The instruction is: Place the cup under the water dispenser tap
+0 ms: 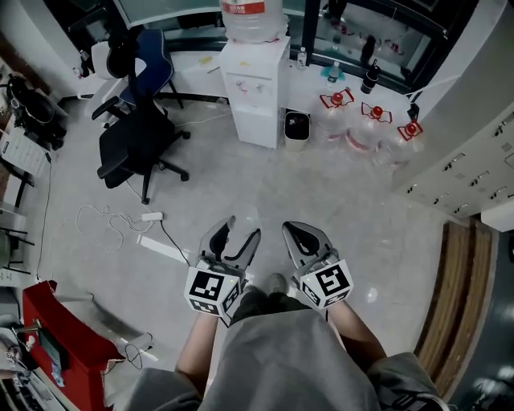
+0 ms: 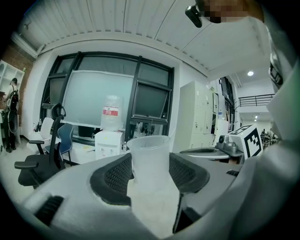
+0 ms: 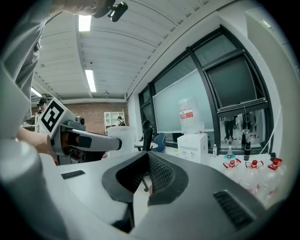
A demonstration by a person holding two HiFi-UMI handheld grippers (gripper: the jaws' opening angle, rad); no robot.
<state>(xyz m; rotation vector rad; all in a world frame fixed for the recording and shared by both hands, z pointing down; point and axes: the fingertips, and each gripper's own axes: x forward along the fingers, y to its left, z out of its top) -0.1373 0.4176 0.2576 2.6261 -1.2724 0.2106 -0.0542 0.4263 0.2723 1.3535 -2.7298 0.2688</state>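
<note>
My left gripper (image 1: 243, 226) is shut on a translucent plastic cup (image 2: 149, 159), which stands upright between its black pads, rim up. In the head view the cup is barely visible against the grey floor. My right gripper (image 1: 295, 230) hangs beside it at the same height, jaws together and nothing in them (image 3: 148, 161). The white water dispenser (image 1: 253, 88), with a large bottle (image 1: 251, 16) on top, stands against the far wall, some way ahead of both grippers. It also appears as the dispenser (image 2: 108, 143) beyond the cup and the dispenser (image 3: 193, 146) in the right gripper view.
A black office chair (image 1: 136, 144) and a blue one (image 1: 152, 60) stand at the left. A small bin (image 1: 296, 128) sits right of the dispenser, with red-capped bottles (image 1: 373, 112) on the floor beyond. A power strip and cable (image 1: 148, 218) lie left; lockers (image 1: 466, 168) line the right.
</note>
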